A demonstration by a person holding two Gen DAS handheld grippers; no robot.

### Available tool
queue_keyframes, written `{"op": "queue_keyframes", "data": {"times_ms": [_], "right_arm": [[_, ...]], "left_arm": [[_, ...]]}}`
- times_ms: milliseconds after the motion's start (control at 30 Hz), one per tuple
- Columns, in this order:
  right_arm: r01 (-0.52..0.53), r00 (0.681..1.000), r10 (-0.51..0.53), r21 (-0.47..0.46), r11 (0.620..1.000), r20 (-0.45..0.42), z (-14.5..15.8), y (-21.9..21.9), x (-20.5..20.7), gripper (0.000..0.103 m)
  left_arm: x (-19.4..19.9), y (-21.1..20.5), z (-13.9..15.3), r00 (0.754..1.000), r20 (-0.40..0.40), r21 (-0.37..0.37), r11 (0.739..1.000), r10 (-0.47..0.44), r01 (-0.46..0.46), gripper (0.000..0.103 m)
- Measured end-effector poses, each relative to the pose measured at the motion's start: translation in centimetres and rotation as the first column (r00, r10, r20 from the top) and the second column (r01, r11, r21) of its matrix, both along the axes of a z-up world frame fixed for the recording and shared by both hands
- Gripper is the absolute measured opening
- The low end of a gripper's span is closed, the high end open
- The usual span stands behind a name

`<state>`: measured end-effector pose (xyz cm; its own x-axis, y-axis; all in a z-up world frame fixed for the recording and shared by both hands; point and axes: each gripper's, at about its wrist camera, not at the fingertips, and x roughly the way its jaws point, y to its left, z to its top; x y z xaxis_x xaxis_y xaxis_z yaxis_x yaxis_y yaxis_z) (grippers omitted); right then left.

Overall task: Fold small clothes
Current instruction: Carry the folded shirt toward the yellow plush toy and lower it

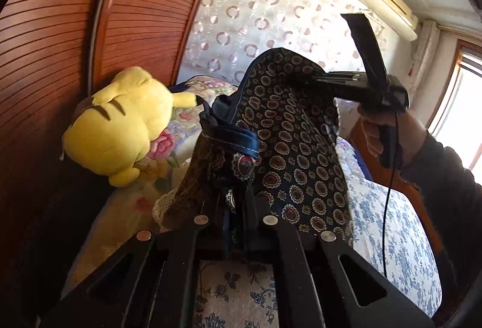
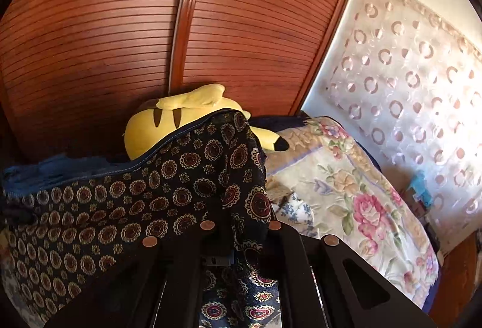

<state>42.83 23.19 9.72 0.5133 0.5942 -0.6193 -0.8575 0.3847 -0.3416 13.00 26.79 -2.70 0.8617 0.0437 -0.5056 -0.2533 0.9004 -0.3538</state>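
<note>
Garment [image 1: 289, 141], dark navy with round medallion print, held up in the air above the bed [image 1: 391, 231], stretched between both grippers. Left gripper [image 1: 238, 213] clamped tight on a bunched corner of it, close to a blue stitched hem band [image 1: 232, 132], cloth spilling up and over the closed jaws. Right gripper [image 1: 304, 78], seen from the left wrist camera as a black tool reaching in from the right, pinching the opposite upper edge of the cloth, jaws closed on it; hand [image 1: 379, 132] wrapped round its handle, dark sleeve [image 1: 446, 177] behind, thin black cable [image 1: 388, 207] hanging down. From the right wrist camera, same printed cloth draped over the right gripper's closed jaws and trailing off to the left, blue hem edge along the top.

Behind the cloth: yellow plush toy [image 1: 120, 123] with brown stripes and a black-tipped ear, lying against slatted reddish-brown wardrobe doors [image 1: 60, 42]. Beside the toy, floral quilt [image 2: 346, 177] with pink roses, piled on the bed. Blue-flowered white sheet below and to the right. Sheer curtain [image 1: 256, 17] with ring pattern at the back wall, air conditioner [image 1: 391, 5] high up on the right, bright window [image 1: 464, 99] at the far right edge
</note>
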Motion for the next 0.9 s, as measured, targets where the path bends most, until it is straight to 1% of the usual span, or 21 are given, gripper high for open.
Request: {"op": "queue_keyframes", "data": {"times_ms": [67,100,133,200,233,300,367,467,533,667,767,833,900], "right_arm": [[0.033,0.999,-0.033,-0.015,0.999,-0.006,-0.4,0.4,0.6,0.013],[0.061,0.998,-0.061,-0.011,0.998,0.002,-0.4,0.4,1.0,0.025],[0.085,0.996,-0.085,0.002,0.996,0.002,-0.3,0.3,1.4,0.034],[0.137,0.991,-0.137,0.050,0.989,-0.005,0.3,-0.4,2.3,0.042],[0.166,0.986,-0.167,0.080,0.983,0.002,0.7,-1.0,2.6,0.044],[0.196,0.980,-0.199,0.146,0.970,0.007,1.6,-2.4,2.4,0.046],[0.179,0.984,-0.180,0.195,0.964,-0.012,2.1,-3.7,1.5,0.046],[0.140,0.990,-0.136,0.213,0.967,-0.036,1.7,-5.2,-0.2,0.047],[0.107,0.993,-0.095,0.191,0.976,-0.074,0.4,-5.4,-0.8,0.050],[0.110,0.988,-0.097,0.107,0.988,-0.118,-2.6,-4.4,0.3,0.051],[0.127,0.974,-0.107,0.094,0.987,-0.200,-4.4,-3.5,2.4,0.052],[0.131,0.964,-0.104,0.095,0.987,-0.246,-5.1,-3.1,3.5,0.056],[0.142,0.964,-0.118,0.086,0.986,-0.238,-5.6,-2.7,3.7,0.060]], "left_arm": [[-0.2,0.1,-0.6,1.000,-0.009,-0.026,1.000,0.017,-0.017,0.007],[-0.3,0.1,-0.8,1.000,-0.013,-0.035,0.999,0.025,-0.025,0.007],[-0.3,0.2,-1.0,0.999,-0.020,-0.039,0.999,0.031,-0.032,0.007],[-0.3,0.1,-1.0,0.999,-0.028,-0.036,0.999,0.038,-0.039,0.007],[-0.3,0.1,-1.0,0.999,-0.031,-0.032,0.999,0.041,-0.042,0.007],[-0.3,-0.1,-1.0,0.998,-0.034,-0.019,0.999,0.045,-0.046,0.007],[-0.3,-0.2,-0.9,0.998,-0.035,-0.007,0.999,0.050,-0.050,0.007],[-0.2,-0.6,-0.8,0.997,-0.043,0.015,0.998,0.060,-0.060,0.008],[0.0,-0.7,-1.0,0.997,-0.046,0.025,0.998,0.064,-0.063,0.008],[0.1,-0.5,-1.5,0.996,-0.063,0.027,0.998,0.067,-0.065,0.008],[-0.2,-0.5,-1.3,0.995,-0.073,0.045,0.997,0.069,-0.066,0.014],[-0.3,-0.5,-1.0,0.995,-0.078,0.064,0.996,0.066,-0.062,0.019],[-0.4,-0.7,-0.8,0.995,-0.082,0.084,0.995,0.061,-0.054,0.034]]}}
